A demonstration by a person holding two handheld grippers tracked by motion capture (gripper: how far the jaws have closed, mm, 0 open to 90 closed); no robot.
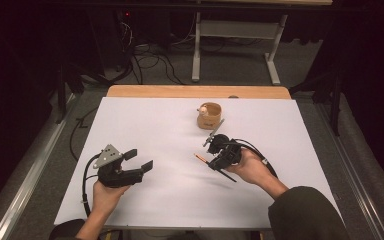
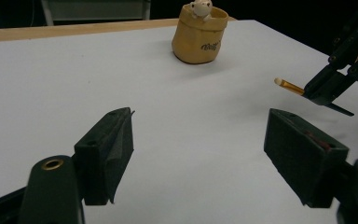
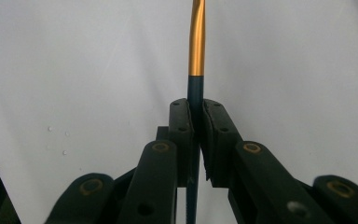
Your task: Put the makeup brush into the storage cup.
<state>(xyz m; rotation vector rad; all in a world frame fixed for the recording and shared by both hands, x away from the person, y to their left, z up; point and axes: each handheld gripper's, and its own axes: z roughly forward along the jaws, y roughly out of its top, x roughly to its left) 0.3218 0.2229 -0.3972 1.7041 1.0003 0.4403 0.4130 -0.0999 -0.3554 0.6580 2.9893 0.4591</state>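
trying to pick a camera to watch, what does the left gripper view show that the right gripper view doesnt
Left gripper view alone: its own left hand-held gripper with jaws wide apart over bare sheet, a tan pot with a small figure peeking from its top, and the wooden table edge.

Right gripper view alone: a close look at the right hand-held gripper, jaws shut on the pen's dark shaft.

Both: the gold-and-dark pen, the right hand-held gripper, and the white sheet.

Wide open white bench (image 1: 145,200) between the two tools, nothing lying there. The one obstacle stands far of centre: a small tan pot (image 1: 209,116) with a figure in it. The right tool (image 1: 214,160) hangs just near of it, a pen (image 1: 200,157) sticking out leftward into the middle lane.
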